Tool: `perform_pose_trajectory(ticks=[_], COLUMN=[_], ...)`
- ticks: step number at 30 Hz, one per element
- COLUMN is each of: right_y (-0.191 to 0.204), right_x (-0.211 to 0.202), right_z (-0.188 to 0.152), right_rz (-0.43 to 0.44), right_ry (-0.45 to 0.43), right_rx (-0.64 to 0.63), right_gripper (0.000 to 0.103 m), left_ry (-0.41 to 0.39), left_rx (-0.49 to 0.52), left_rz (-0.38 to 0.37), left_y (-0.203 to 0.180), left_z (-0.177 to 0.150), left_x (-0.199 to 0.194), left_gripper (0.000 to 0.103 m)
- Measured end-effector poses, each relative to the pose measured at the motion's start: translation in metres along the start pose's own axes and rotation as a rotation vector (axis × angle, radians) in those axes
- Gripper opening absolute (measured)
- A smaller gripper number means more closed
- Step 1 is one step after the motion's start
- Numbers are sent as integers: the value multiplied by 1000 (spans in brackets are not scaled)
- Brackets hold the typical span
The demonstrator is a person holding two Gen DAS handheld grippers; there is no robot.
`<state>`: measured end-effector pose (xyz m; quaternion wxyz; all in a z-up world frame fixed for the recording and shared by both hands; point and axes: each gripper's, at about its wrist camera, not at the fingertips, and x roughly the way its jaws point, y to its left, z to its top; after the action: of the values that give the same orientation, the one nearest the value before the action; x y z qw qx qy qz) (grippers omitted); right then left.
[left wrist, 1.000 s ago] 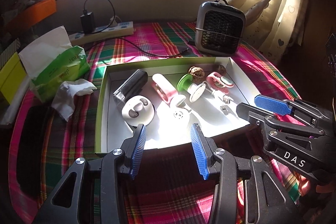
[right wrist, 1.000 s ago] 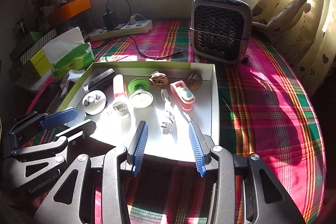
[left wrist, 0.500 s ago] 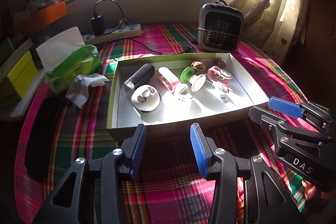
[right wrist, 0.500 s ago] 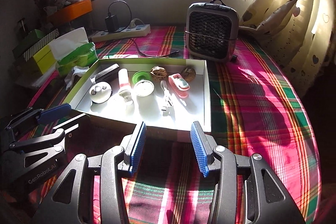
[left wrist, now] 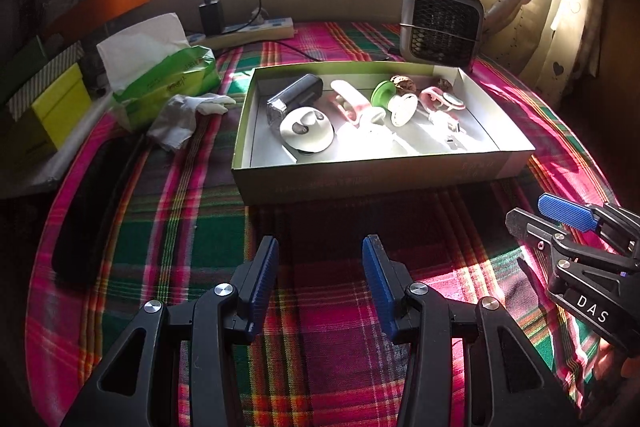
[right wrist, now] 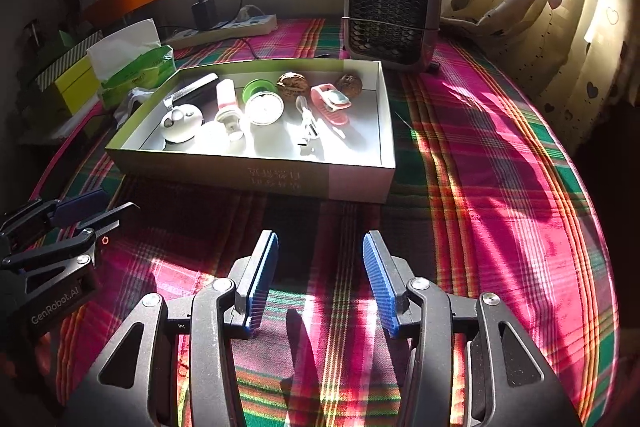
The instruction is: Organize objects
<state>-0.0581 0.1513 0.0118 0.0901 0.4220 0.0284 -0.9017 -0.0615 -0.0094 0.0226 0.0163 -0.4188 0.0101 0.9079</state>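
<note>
A shallow white box with green sides sits on the plaid cloth. In it lie a dark cylinder, a white round device, a pink tube, a green spool, two walnuts, a pink clip and a white cable. My left gripper is open and empty, in front of the box. My right gripper is open and empty too, and shows at the right of the left wrist view.
A small grey heater stands behind the box. A green tissue pack, a crumpled tissue, a power strip with charger, yellow boxes and a black flat object lie to the left. Curtains hang at right.
Both grippers have drawn back from over the box toward the front of the table, still open and empty. The box and its contents have not moved.
</note>
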Motion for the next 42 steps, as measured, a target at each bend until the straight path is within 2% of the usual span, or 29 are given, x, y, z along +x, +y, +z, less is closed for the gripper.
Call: perform_pose_trajectory(ticks=[6, 9, 18, 38, 42], right_y=[-1, -3, -4, -13, -13], right_x=[-2, -2, -3, -5, -5], right_z=[-8, -12, -21, -27, -27], right_rz=[-28, -35, -46, -80, -77], right_ry=[7, 14, 26, 31, 31], right_rx=[-5, 8, 12, 43, 44], right_gripper=[47, 53, 54, 74, 75], left_ry=[8, 11, 29, 15, 15], left_rx=[-5, -9, -14, -19, -18], left_rz=[12, 27, 9, 10, 11], left_y=[4, 5, 4, 4, 4], left_z=[-8, -12, -21, -24, -24], left_x=[-1, -1, 1, 0, 0], left_gripper=[42, 42, 42, 43, 43])
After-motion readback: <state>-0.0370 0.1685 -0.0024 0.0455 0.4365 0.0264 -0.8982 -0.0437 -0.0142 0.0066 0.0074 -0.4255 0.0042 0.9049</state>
